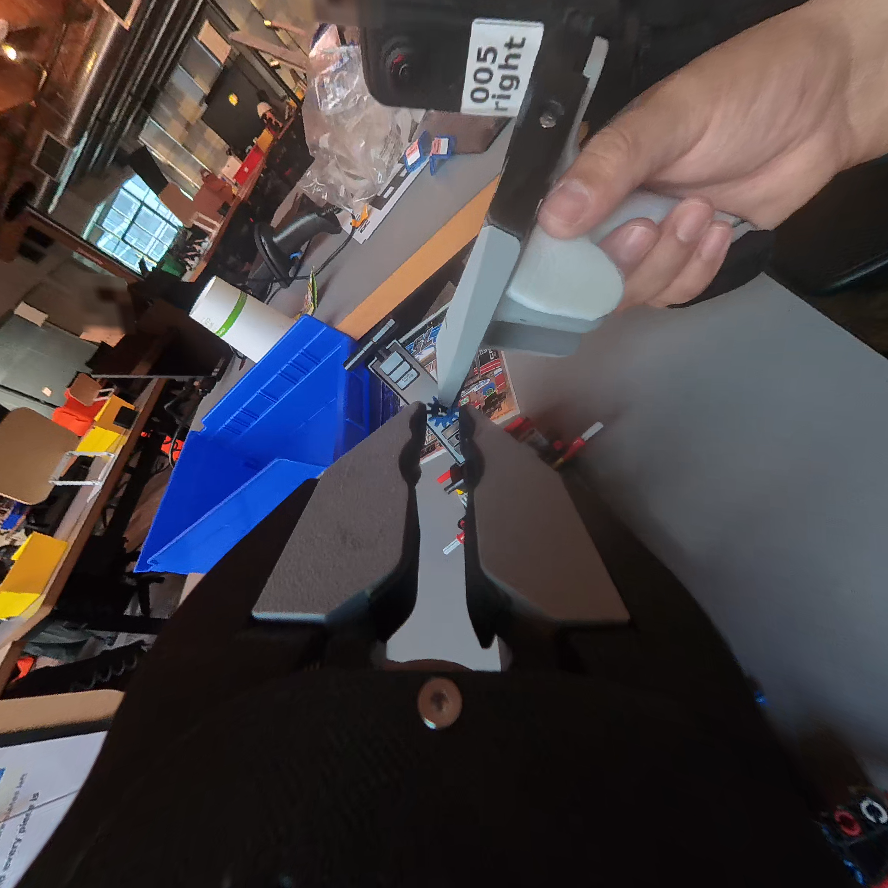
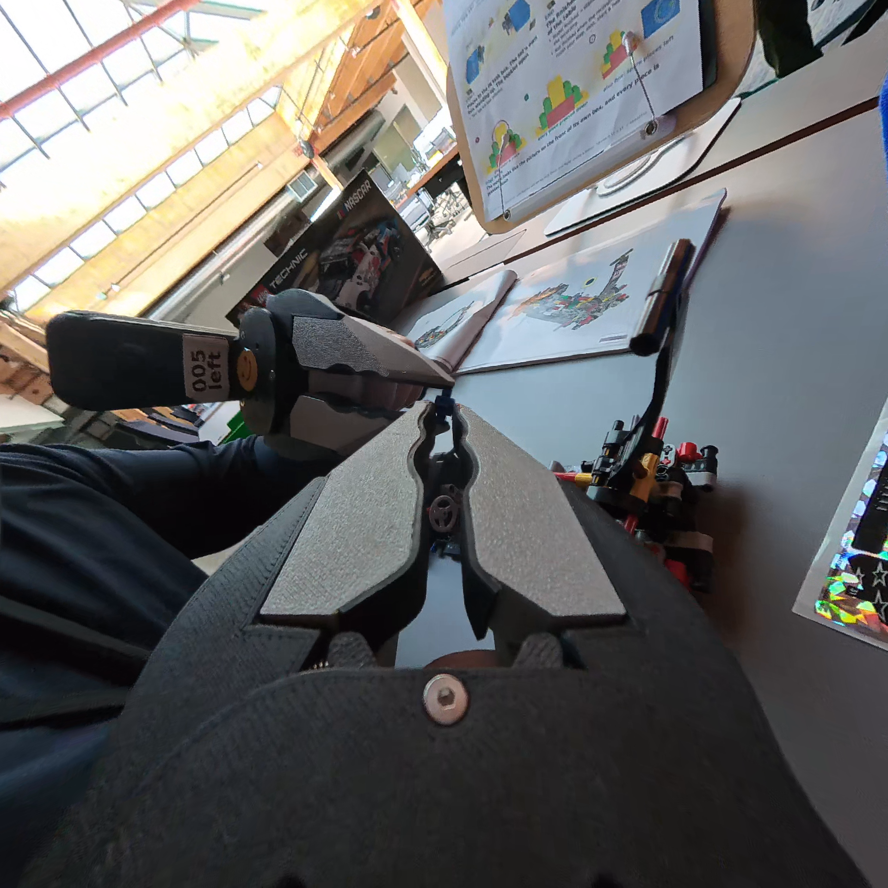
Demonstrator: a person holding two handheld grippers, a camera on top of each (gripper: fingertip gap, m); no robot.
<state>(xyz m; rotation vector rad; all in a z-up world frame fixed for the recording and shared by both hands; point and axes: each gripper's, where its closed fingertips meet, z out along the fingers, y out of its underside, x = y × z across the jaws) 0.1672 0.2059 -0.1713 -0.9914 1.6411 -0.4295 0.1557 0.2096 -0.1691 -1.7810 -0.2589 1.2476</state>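
In the left wrist view my left gripper [image 1: 441,412] is shut on a small blue gear [image 1: 444,419], with a pad at each side of its teeth, held above the grey table [image 1: 696,456]. The right gripper's grey finger [image 1: 461,331] comes down from above and meets the gear at its tip. In the right wrist view my right gripper [image 2: 444,408] is shut on a short dark blue pin [image 2: 444,402]. The left gripper [image 2: 444,384] comes in from the left, and its tips meet the top of that pin.
A blue bin [image 1: 269,432] and a white canister [image 1: 235,312] lie to the left. Loose red and black parts [image 1: 567,442] are on the table. An open instruction booklet [image 2: 552,317], a part-built model [image 2: 648,475], a toy box [image 2: 346,259] and a shiny sticker sheet [image 2: 855,552] lie around. Less than 4 cm separates the two grippers' tips.
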